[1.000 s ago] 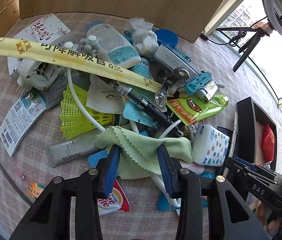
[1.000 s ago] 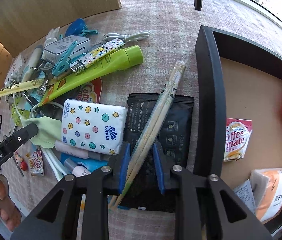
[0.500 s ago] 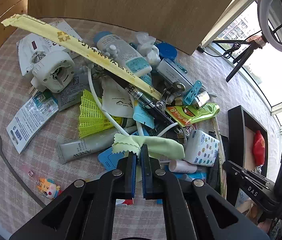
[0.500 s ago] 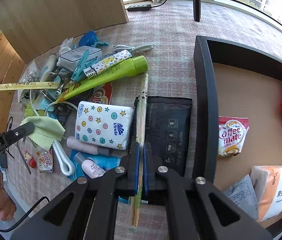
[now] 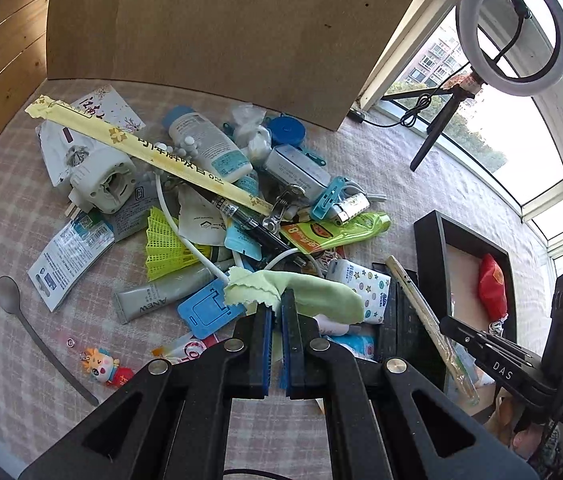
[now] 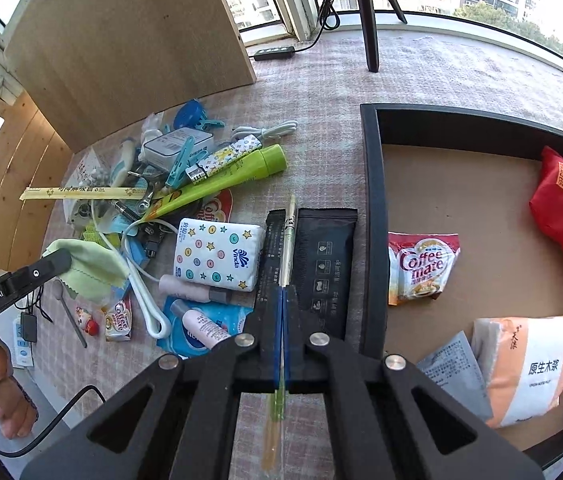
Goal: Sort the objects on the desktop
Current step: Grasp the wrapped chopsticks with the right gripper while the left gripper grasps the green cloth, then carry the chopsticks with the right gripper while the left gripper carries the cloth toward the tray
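Cloth pinched in left tool; chopsticks clamped in right tool.

The tabletop wears a checked woven cloth, matt. The green cloth is soft with a pinked edge. The spoon is dull metal. The chopsticks sit in clear glossy plastic wrap. The tray has matt black walls and a cardboard-like floor.

My left tongs cover the near edge of the green cloth. The chopsticks' lower part disappears between my right tongs. Black tray runs off frame right. Print on the black pouch is too small to read.
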Motion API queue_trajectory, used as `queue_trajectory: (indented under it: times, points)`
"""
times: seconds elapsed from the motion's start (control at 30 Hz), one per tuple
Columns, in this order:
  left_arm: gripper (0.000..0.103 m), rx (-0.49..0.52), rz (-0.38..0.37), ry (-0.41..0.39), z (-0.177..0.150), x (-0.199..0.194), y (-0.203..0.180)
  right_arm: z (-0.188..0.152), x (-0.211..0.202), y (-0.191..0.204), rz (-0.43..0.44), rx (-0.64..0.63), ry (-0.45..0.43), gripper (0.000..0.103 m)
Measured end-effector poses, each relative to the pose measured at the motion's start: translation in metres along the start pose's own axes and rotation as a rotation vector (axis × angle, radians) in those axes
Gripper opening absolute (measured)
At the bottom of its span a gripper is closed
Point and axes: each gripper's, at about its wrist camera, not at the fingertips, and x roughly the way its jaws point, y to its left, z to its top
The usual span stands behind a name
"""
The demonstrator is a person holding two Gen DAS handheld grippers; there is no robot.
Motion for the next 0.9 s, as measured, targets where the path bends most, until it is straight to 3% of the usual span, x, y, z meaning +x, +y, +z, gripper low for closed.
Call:
queue_trajectory:
  times: [0.4,0.5,0.6,0.7,0.9]
  points:
    - [0.003,0.105,-0.054,-0.038,0.001,-0.019,-0.053,0.003,-0.071,-0.023,0.006,-0.003,-0.126,0.0]
    - [0.003,0.122,-0.062,-0.031,-0.001,-0.016,-0.063,0.002,-0.06,-0.025,0.028,0.001,-0.071,0.002]
    - [0.003,0.133,-0.06,-0.024,-0.003,-0.013,-0.067,-0.005,-0.028,-0.019,0.049,0.01,0.043,0.007]
    - [0.003,0.127,-0.057,-0.017,-0.006,-0.012,-0.065,-0.014,0.008,-0.009,0.023,0.005,0.122,0.015]
    - [0.003,0.092,-0.05,-0.016,-0.008,-0.011,-0.049,-0.015,0.053,-0.006,-0.079,0.041,0.21,0.015]
